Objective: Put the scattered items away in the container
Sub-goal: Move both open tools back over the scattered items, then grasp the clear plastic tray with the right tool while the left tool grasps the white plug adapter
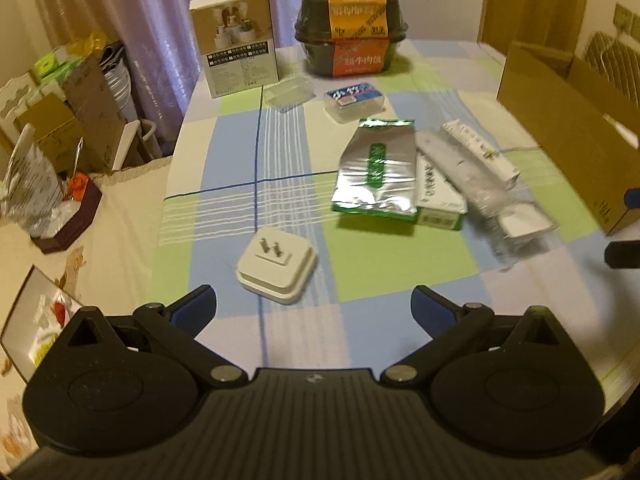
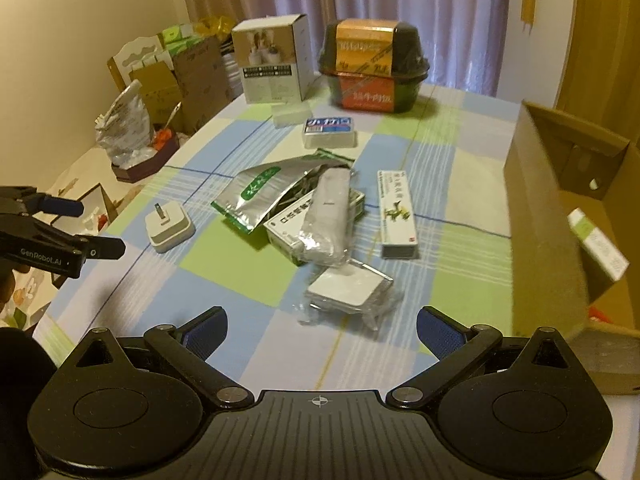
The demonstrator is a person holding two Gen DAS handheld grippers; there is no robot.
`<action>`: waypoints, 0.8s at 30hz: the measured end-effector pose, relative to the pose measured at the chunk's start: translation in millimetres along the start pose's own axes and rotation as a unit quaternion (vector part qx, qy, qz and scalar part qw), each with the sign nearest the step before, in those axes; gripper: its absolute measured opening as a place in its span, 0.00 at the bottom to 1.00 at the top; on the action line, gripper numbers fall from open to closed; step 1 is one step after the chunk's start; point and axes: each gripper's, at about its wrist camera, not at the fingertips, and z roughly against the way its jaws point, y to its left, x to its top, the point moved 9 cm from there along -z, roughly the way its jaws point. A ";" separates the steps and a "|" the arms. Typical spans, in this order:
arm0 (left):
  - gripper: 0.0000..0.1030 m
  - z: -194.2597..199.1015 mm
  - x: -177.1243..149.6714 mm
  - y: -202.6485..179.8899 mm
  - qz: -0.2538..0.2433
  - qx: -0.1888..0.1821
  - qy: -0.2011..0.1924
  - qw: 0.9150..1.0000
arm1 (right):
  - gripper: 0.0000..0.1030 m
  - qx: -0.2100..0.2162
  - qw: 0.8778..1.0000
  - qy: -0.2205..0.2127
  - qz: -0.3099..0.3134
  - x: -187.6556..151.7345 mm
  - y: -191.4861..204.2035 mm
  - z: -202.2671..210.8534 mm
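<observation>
Both the left gripper [image 1: 314, 300] and right gripper [image 2: 322, 322] gape wide, empty; the bagged white box [image 2: 347, 289] likely slips in its loose wrap.

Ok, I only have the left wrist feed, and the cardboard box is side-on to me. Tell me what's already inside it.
Observer: One white-and-green carton leans against the inner wall of the cardboard box. I can't see anything else in the part of the interior that shows.
Operator: Now give me the right gripper. I only catch a dark sliver at my edge.
Observer: The right gripper is open and holds nothing. It is pointed at the bagged white square pack, which lies on the cloth just ahead of it.
</observation>
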 end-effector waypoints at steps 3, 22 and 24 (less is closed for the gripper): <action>0.99 -16.7 1.1 11.1 -0.024 -0.003 0.005 1.000 | 1.00 -0.007 1.000 0.008 -0.024 -1.3 -0.2 -17.0; 0.99 -91.9 5.3 29.8 -0.037 -0.038 0.016 0.998 | 1.00 -0.118 0.983 0.023 -0.135 8.1 -37.9 -118.9; 0.99 -96.6 6.1 29.6 -0.036 -0.042 0.016 0.998 | 1.00 -0.120 0.983 0.027 -0.136 5.9 -40.6 -123.5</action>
